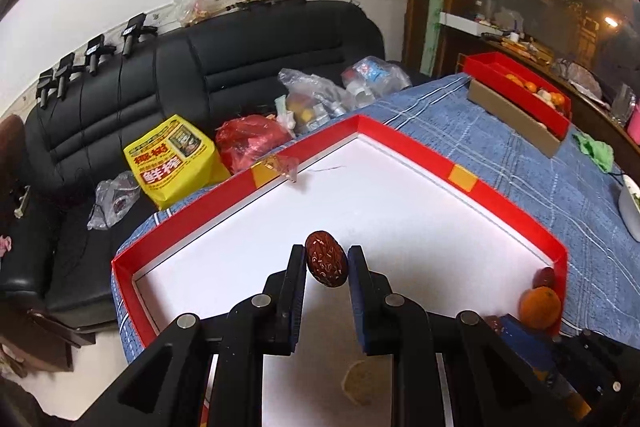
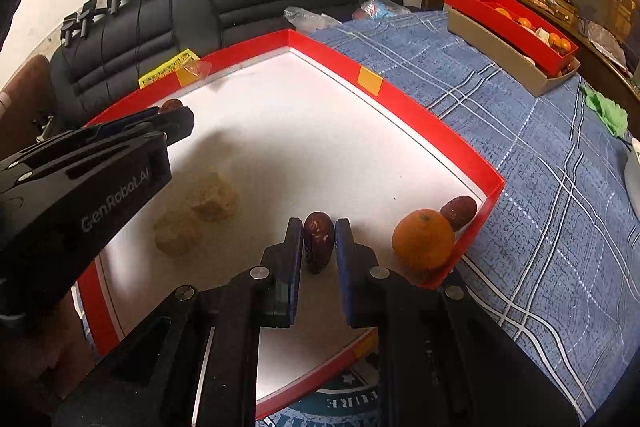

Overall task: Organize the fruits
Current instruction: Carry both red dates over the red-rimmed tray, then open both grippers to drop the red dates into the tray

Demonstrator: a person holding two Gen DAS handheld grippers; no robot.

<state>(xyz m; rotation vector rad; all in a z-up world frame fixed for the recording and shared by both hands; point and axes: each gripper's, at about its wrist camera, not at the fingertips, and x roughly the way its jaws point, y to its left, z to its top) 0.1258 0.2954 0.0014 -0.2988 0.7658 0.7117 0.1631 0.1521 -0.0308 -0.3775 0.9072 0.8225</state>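
A big red-rimmed tray [image 1: 420,155] with a white floor lies on the blue checked cloth. My left gripper [image 1: 326,259] is shut on a wrinkled red date [image 1: 326,263], held above the tray floor. My right gripper [image 2: 319,231] is shut on a second red date [image 2: 318,243], low over the tray near its right corner. In that corner rest an orange [image 2: 423,239] and another date [image 2: 460,211]; the left wrist view shows the same orange [image 1: 540,307] at its lower right. The left gripper [image 2: 172,113] also shows in the right wrist view, its date tip peeking out.
Two pale brown lumps [image 2: 196,215] lie on the tray floor left of my right gripper. A narrower red tray [image 2: 516,23] with oranges sits on a cardboard box at the back right. A black sofa [image 1: 200,75] with bags stands behind the table. A green cloth [image 2: 606,113] lies far right.
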